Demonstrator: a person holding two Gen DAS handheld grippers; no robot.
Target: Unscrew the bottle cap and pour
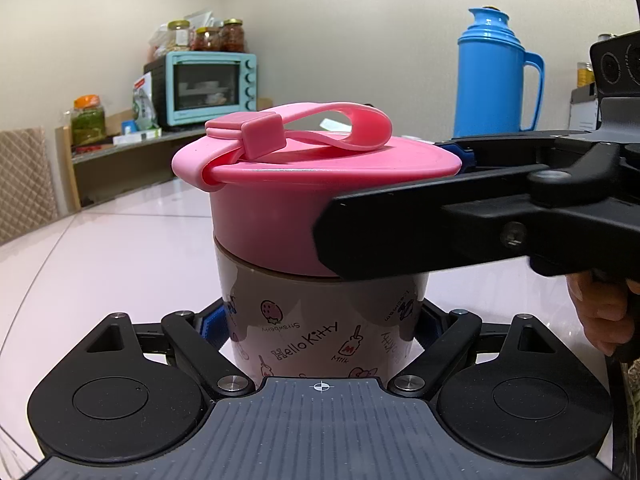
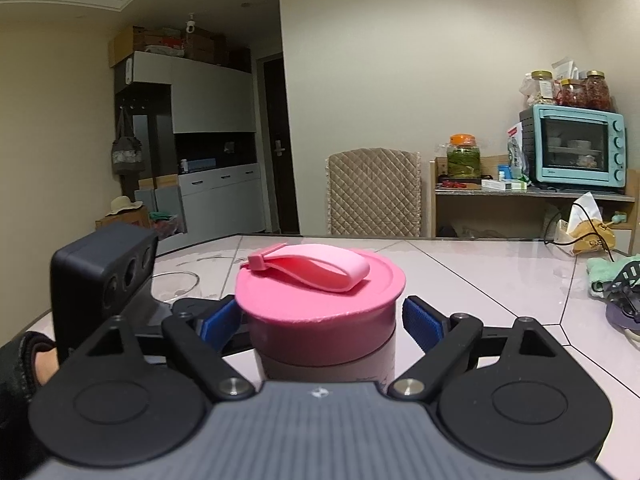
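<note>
A squat bottle [image 1: 320, 332] with a pale body printed with cartoon figures and lettering is seen standing upright on the glossy white tiled tabletop [image 1: 100, 248], well in from its edges. The bottle is closed by a wide pink plastic cap [image 1: 272, 208], on top of which a pink looped carrying strap [image 1: 328, 128] is laid flat.

The left gripper [image 1: 320, 320] is clamped on the bottle's body below the cap, its blue-padded fingers [image 1: 212, 328] being pressed against both sides of the printed wall.

The right gripper [image 2: 320, 320] is placed around the pink cap at cap height. In the right wrist view its blue pads [image 2: 420, 320] are seen flanking the cap, the left one appearing close against it and a small gap showing on the right; a firm grasp is not shown, so it is read as released. In the left wrist view its black finger [image 1: 400, 224] is laid across the cap's side.

A blue plastic thermos jug [image 1: 496, 76] with a handle is stood towards the far right edge of the tabletop. Beyond the far edge, a turquoise toaster oven [image 1: 208, 88] is set on a wooden shelf, with glass jars [image 1: 208, 36] on top.
</note>
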